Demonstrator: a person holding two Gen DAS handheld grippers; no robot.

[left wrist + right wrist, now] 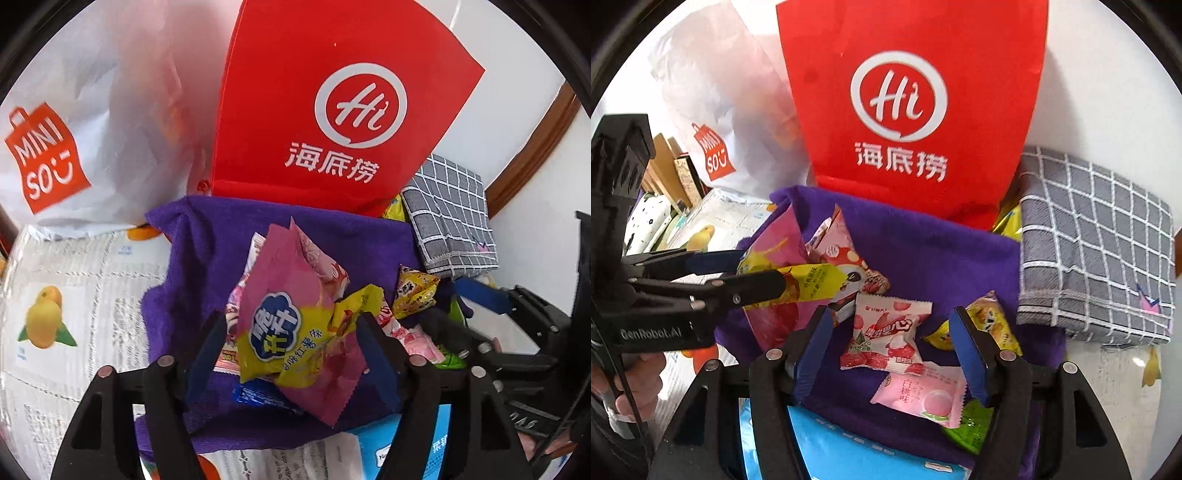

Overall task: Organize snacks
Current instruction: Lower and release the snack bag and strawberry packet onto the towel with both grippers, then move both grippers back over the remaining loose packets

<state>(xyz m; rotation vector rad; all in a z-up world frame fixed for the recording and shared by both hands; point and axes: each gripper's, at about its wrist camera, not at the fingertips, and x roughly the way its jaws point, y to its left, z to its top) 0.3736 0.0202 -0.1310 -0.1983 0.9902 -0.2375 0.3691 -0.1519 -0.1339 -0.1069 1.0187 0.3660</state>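
Plenty left to sort, by the look of it. Loose packets scattered all over the purple towel [923,251] spread mid-table, none lined up or grouped yet. Can't spot anything clearly put away either: red bag [916,92] standing at the towel's far edge, white MINISO bag [92,110] beside it toward the far left corner of the table [74,277], insides of both hidden from here. Folded grey checked cloth [1089,251] sitting at the towel's right edge, yellow wrapper [1010,221] poking out between it and the red bag.

Left gripper [291,325]: fingers spread either side of the big pink-and-yellow chip packet [288,314], packet propped between them over the towel's left part, not looking squeezed, so calling that let go rather than gripped. Right gripper [891,314]: fingers also apart, clamped on nothing, hovering above the towel's near edge with the lychee candy packet [886,332] and the pink peach packet [919,398] lying flat underneath. Small yellow-brown packet [990,321] just right of those, green wrapper [967,424] tucked under the peach one, mushroom-print packet [846,254] farther back next to the chip packet. Blue box [831,443] peeking from under the towel at the near edge.

Guessing early days: pretty much every packet waiting to be picked, grouped and bagged.
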